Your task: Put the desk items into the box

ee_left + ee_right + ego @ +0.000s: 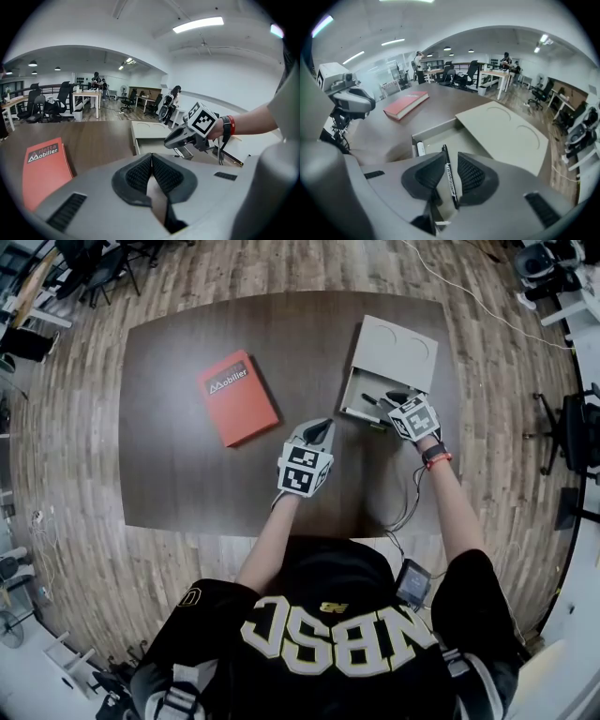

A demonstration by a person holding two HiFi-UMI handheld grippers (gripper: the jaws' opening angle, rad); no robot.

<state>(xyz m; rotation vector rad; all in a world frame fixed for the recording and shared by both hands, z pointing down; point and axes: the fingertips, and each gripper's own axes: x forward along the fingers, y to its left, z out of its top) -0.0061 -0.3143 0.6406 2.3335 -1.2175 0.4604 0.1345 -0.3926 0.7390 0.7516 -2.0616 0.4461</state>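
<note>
1. Counter: dark brown, wood-grained, with rounded corners. A person stands at its near edge with a gripper in each hand.
2. Box: a flat pale grey-beige cardboard box is seen on the right half of the counter. Its lid, marked with two round impressions, is laid back beyond the open tray.
3. Right gripper: it is held over the near part of the open tray. In the right gripper view its jaws are seen partly apart, with a gap on each side of what lies between them.
4. Black pen: a slim black pen with white print on its barrel lies lengthwise between the right jaws, its tip pointing into the tray. The pads are not pressed on it. It cannot be told whether it rests on the tray floor.
5. White cylindrical item: it is seen inside the tray, against the left wall. Its kind cannot be made out.
6. Left gripper: it is held above the bare counter just left of the box, well clear of the tray. In the left gripper view its jaws are closed pad to pad, with nothing between them.
7. Red book: a thin rectangular red book with a dark band and white lettering on its cover lies flat on the counter. It is placed well to the left of the box, outside it, and is touched by neither gripper.
</note>
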